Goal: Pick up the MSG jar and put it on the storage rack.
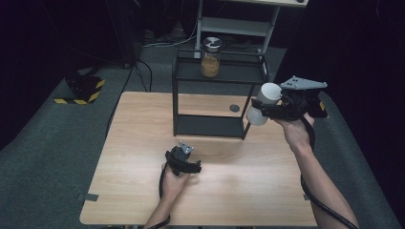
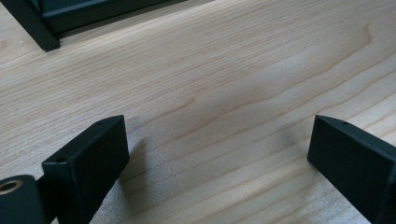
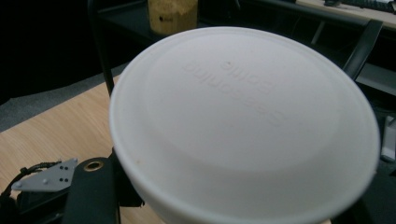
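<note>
My right gripper (image 1: 268, 110) is shut on a white seasoning bottle (image 1: 269, 93) and holds it on its side in the air, just right of a black two-level rack (image 1: 219, 78). In the right gripper view the bottle's round base (image 3: 243, 121) faces the camera, with embossed lettering on it. A glass jar (image 1: 210, 59) with a silver lid and yellow-brown contents stands on the rack's top level; its lower part, the jar (image 3: 172, 14), shows past the bottle. My left gripper (image 1: 191, 167) rests low on the wooden table (image 1: 143, 143), open, with bare wood between its jaws (image 2: 217, 144).
The rack's foot (image 2: 32, 23) stands a short way ahead of the left gripper. A round grey grommet (image 1: 234, 108) sits in the table behind the rack. A black and yellow striped block (image 1: 81, 88) lies on the floor at left. White shelving (image 1: 239, 24) stands beyond the table.
</note>
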A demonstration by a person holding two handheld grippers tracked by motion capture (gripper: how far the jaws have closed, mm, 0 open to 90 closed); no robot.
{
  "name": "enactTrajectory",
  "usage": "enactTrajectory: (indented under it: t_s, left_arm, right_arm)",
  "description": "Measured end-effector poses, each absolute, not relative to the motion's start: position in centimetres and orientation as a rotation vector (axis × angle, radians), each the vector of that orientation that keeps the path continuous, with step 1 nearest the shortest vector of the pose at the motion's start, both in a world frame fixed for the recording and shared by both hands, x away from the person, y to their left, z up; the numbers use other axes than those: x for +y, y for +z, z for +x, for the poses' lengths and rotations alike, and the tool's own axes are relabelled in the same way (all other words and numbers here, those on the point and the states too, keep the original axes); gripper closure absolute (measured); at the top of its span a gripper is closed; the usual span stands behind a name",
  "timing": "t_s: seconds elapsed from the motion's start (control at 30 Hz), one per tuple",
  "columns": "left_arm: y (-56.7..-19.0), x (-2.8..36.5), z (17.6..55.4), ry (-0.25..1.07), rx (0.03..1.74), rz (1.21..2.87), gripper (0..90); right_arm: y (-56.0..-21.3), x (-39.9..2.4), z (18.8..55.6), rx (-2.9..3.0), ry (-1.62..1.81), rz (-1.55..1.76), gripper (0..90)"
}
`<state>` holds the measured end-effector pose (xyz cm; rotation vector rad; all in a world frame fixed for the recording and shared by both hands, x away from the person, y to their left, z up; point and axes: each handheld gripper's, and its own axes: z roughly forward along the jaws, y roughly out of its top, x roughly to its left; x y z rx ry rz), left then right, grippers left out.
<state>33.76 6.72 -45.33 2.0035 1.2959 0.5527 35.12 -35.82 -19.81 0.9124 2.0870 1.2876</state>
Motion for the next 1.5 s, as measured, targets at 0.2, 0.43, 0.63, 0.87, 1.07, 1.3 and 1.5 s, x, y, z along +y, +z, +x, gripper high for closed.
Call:
enactTrajectory:
  t_s: [0.2, 0.43, 0.63, 0.87, 1.07, 1.3, 1.5]
  left_arm:
    - [-45.3, 6.7, 33.8, 0.554, 1.296, 2.004, 5.3]
    - [-45.3, 6.7, 33.8, 0.555, 1.296, 2.004, 5.3]
    - [-45.3, 6.7, 33.8, 0.554, 1.296, 2.006, 5.3]
    - [-45.3, 6.7, 33.8, 0.555, 1.297, 2.005, 5.3]
    - [-45.3, 6.7, 33.8, 0.556, 1.295, 2.007, 5.3]
    - [-45.3, 6.7, 33.8, 0.553, 1.297, 2.005, 5.3]
    - [-45.3, 6.7, 33.8, 0.555, 1.298, 2.005, 5.3]
  right_arm:
    - [-18.2, -35.3, 35.6, 2.079, 1.296, 0.899, 34.6]
    - [-16.9, -34.9, 36.0, 2.073, 1.301, 0.892, 34.6]
    - [-15.8, -34.3, 36.7, 2.062, 1.304, 0.892, 34.6]
    - [-14.9, -33.1, 37.4, 2.024, 1.31, 0.911, 34.7]
    - [-13.9, -31.7, 38.5, 1.999, 1.299, 0.936, 34.7]
    - [-13.1, -30.0, 39.7, 1.963, 1.269, 0.976, 34.6]
    - [-13.0, -28.5, 41.1, 1.938, 1.253, 1.026, 34.6]
